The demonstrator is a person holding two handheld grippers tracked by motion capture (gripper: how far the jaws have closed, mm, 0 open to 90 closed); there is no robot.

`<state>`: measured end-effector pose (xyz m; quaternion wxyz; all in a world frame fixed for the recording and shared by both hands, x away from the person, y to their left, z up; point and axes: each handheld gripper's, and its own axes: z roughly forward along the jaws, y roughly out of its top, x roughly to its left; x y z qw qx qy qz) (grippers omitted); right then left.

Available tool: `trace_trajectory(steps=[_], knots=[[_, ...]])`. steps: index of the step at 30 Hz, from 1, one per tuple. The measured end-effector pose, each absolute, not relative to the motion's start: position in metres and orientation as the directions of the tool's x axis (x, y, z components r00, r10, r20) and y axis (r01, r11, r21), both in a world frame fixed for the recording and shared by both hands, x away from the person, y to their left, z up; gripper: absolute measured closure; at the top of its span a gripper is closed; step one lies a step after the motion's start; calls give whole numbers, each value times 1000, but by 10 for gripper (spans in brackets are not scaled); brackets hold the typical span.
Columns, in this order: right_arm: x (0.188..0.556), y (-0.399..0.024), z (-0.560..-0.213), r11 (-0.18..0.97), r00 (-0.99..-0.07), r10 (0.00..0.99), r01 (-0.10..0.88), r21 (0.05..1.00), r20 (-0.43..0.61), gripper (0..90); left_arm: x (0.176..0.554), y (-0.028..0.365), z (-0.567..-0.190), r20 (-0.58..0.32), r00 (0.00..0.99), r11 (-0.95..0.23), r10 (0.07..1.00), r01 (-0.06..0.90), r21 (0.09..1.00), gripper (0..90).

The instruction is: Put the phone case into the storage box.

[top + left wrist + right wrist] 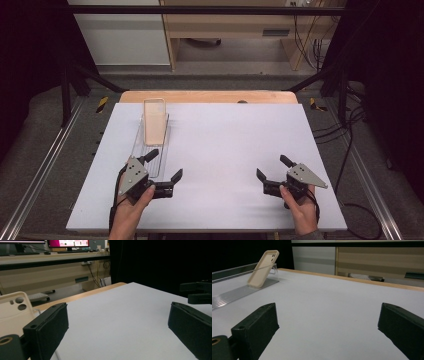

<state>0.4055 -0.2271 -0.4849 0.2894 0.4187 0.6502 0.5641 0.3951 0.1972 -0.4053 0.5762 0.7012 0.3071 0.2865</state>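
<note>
A beige phone case leans upright in a clear plastic stand at the table's left, back side facing out. The same phone case rests on the ribbed clear stand in the right gripper view, and its camera holes peek past the left jaw in the left gripper view. My left gripper is open just in front of the stand, nothing between its jaws. My right gripper is open over bare table at the right, held by a hand. My left gripper and my right gripper hold nothing.
The white table top has a wooden strip along its far edge. Black frame posts and cables stand around the table. A desk with monitors lies beyond the far edge. The other gripper shows at the right of the left gripper view.
</note>
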Motion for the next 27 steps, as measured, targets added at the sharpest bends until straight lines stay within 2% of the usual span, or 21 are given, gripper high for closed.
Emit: trace_trajectory(steps=[27], knots=[[406, -227, -486, 21, -482, 871, 219, 975, 90, 28, 391, 284, -399, 32, 500, -79, 866, 73, 994, 27]])
